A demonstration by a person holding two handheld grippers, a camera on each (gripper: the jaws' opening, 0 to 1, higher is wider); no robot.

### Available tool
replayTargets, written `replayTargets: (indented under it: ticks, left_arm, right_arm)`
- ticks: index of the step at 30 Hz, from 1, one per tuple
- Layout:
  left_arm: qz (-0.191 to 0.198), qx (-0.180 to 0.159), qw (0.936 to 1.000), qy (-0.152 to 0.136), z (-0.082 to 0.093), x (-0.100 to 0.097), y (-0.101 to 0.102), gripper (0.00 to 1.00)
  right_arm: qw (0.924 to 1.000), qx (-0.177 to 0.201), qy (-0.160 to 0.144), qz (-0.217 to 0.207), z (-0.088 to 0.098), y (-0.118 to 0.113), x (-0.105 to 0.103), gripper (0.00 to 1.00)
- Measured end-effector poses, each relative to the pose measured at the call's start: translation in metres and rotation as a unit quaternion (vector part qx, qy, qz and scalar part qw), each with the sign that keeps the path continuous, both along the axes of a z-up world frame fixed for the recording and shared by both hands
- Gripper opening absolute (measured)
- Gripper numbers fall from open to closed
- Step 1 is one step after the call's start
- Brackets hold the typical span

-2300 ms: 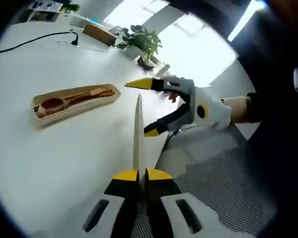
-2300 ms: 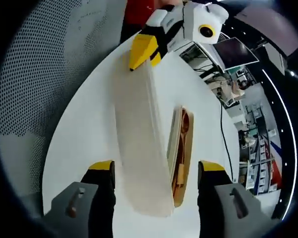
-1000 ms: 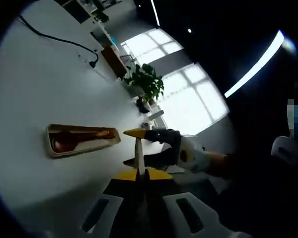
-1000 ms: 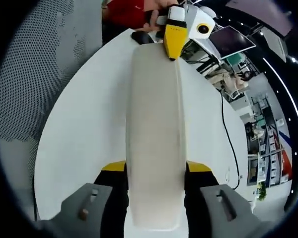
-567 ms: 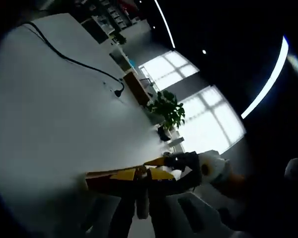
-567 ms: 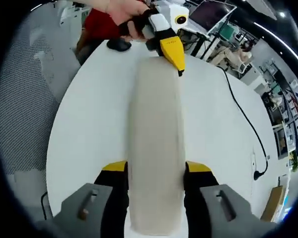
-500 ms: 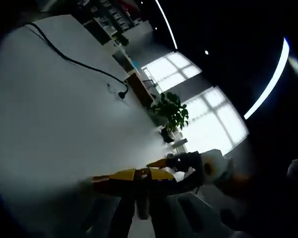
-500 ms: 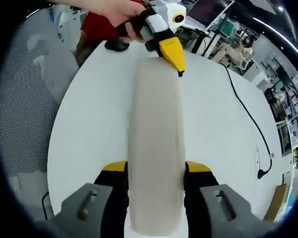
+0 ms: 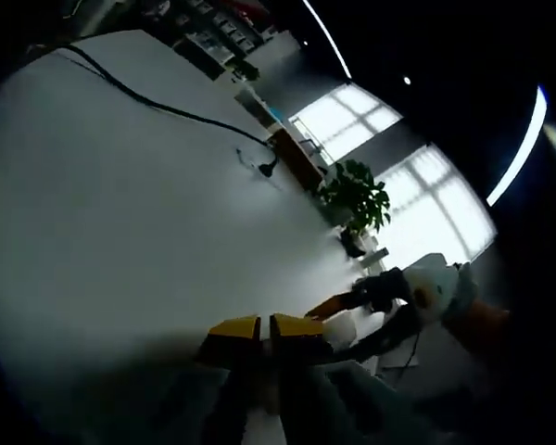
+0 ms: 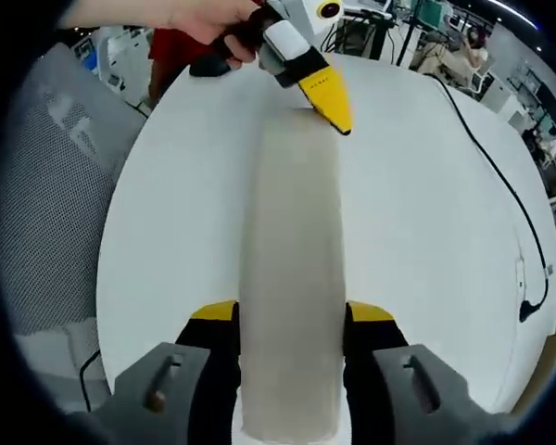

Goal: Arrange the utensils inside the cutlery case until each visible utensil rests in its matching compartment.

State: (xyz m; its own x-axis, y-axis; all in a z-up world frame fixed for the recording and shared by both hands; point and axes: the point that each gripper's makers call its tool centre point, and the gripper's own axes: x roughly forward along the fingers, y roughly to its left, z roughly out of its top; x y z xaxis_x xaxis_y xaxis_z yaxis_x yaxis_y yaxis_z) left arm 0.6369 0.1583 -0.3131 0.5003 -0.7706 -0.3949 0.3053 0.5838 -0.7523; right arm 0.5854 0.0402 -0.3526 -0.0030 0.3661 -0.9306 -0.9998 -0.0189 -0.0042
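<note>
A long beige case lid point(image 10: 292, 269) lies flat over the white table point(image 10: 167, 232), running away from me in the right gripper view. My right gripper point(image 10: 292, 315) is shut on the lid's near end, one yellow-tipped jaw on each long side. My left gripper point(image 10: 324, 97), held by a hand point(image 10: 167, 14), pinches the far end. In the left gripper view my left gripper point(image 9: 259, 326) is shut on the lid's thin edge, and my right gripper point(image 9: 380, 306) shows beyond it. Whatever lies under the lid is hidden.
A black cable point(image 10: 500, 185) with a plug point(image 9: 264, 167) crosses the table on the far side. A black mouse point(image 10: 208, 67) sits near the hand. A mesh chair point(image 10: 56, 185) stands off the table's edge, and a potted plant point(image 9: 357, 199) by the windows.
My right gripper, open beside the lid 2.3 s ago, has shut on it. The lid has turned from on edge to flat, and the open case with the wooden spoon is now out of sight.
</note>
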Motion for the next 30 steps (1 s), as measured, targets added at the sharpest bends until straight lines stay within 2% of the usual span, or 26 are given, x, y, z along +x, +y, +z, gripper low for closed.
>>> replayTargets:
  ticks: [3,7,10,14,16,18,19,20,21,22,26,30]
  left_arm:
    - [0.014,0.001,0.9999,0.000,0.001,-0.002,0.009,0.21]
    - [0.013,0.015,0.9998,0.001,0.000,-0.010,0.020,0.20]
    - [-0.009,0.007,0.9999,0.013,0.000,-0.025,0.020,0.20]
    - [-0.042,0.027,0.9988,0.004,0.002,-0.045,0.021,0.23]
    - [-0.071,0.034,0.9969,0.006,0.001,-0.056,0.015,0.24]
    - [-0.092,0.059,0.9940,0.000,-0.004,-0.063,0.013,0.27]
    - [-0.089,0.062,0.9940,-0.007,-0.004,-0.061,0.011,0.28]
    - [-0.096,0.071,0.9928,0.002,-0.007,-0.065,0.011,0.28]
    - [-0.094,0.077,0.9925,-0.013,-0.006,-0.062,0.012,0.27]
    - [-0.092,0.081,0.9925,-0.005,-0.007,-0.062,0.012,0.28]
    - [-0.092,0.091,0.9916,-0.009,-0.009,-0.061,0.012,0.29]
    - [-0.088,0.108,0.9900,-0.021,-0.007,-0.059,0.018,0.30]
  right_arm:
    - [1.0000,0.002,0.008,-0.004,-0.001,0.002,-0.001,0.42]
    - [0.9998,0.003,0.020,-0.006,-0.003,0.003,-0.003,0.42]
    - [0.9990,0.006,0.042,-0.013,-0.004,0.003,-0.006,0.42]
    - [0.9983,0.009,0.054,-0.018,-0.004,0.004,-0.006,0.42]
    - [0.9981,0.013,0.057,-0.019,-0.003,0.006,-0.005,0.42]
    - [0.9979,0.012,0.061,-0.018,-0.003,0.006,-0.006,0.42]
    - [0.9980,0.011,0.060,-0.017,-0.004,0.006,-0.005,0.42]
    - [0.9980,0.011,0.060,-0.017,-0.004,0.005,-0.005,0.42]
    - [0.9980,0.010,0.060,-0.016,-0.004,0.005,-0.006,0.42]
    - [0.9980,0.011,0.060,-0.017,-0.003,0.005,-0.005,0.43]
    - [0.9979,0.021,0.060,-0.011,-0.004,0.003,-0.006,0.43]
    - [0.9980,0.019,0.057,-0.016,0.002,-0.008,-0.008,0.46]
